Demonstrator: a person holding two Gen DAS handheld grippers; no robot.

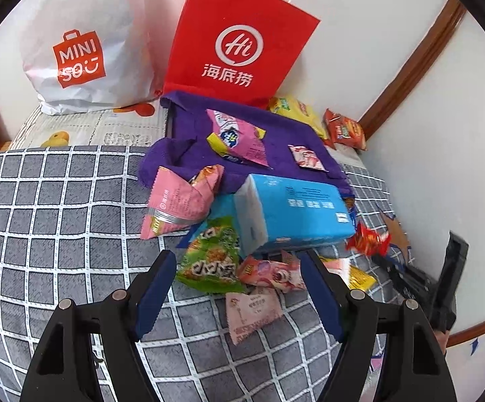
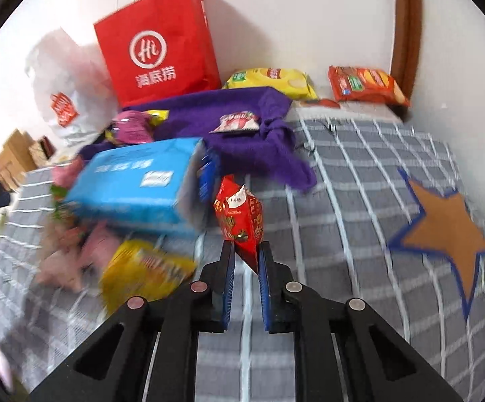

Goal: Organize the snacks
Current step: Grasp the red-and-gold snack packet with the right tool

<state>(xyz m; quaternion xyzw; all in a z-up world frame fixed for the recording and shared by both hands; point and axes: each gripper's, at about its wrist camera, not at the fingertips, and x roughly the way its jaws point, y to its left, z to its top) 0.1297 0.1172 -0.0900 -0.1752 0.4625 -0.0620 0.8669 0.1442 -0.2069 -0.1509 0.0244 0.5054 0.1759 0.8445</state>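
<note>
My right gripper is shut on a small red snack packet, pinched by its lower corner above the checked bedcover; that packet shows blurred at the right of the left wrist view. My left gripper stands open over a pile of packets: a green one, a pink one and a pale pink sachet, touching none. A blue tissue pack lies just beyond; it also appears as the blue pack left of the red packet.
A purple cloth carries pink packets. A red paper bag and a white plastic bag stand against the wall. Yellow and orange snack bags lie by the wall. A yellow packet lies near my right gripper.
</note>
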